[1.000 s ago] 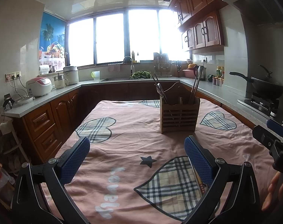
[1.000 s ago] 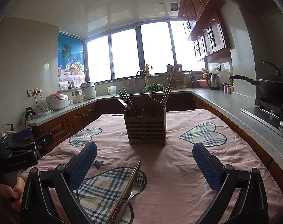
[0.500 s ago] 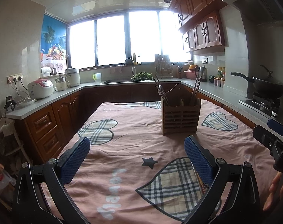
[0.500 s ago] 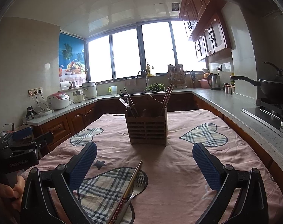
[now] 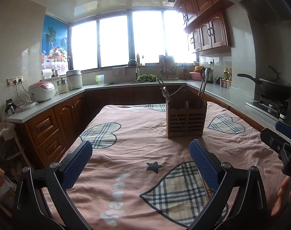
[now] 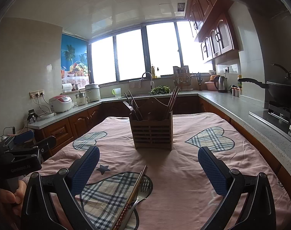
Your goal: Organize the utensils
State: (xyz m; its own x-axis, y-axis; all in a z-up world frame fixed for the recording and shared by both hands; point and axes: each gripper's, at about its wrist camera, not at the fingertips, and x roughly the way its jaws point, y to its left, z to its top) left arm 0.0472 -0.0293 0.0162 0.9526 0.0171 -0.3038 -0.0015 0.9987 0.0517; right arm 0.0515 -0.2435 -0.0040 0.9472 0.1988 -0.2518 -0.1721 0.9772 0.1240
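Both the left tongs (image 5: pixel 140 163) and right tongs (image 6: pixel 148 165) are spread wide, empty. Fork (image 6: pixel 138 199) and chopsticks (image 6: pixel 134 194) lie touching on the worktop's cloth (image 6: pixel 180 164), well short of the wooden holder (image 6: pixel 152 132). Probably light, stiff, slippery; better pinched mid-shaft.

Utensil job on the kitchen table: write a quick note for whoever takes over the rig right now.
Left tongs: open, empty, above the pink tablecloth.
Right tongs: open, empty, near the loose utensils.
Wooden holder: upright mid-table, already holding forks on its left and chopsticks on its right.
Left to do: a fork and a pair of chopsticks lie side by side on the plaid heart patch, close to the right tongs. Pick up each and drop it into the holder.
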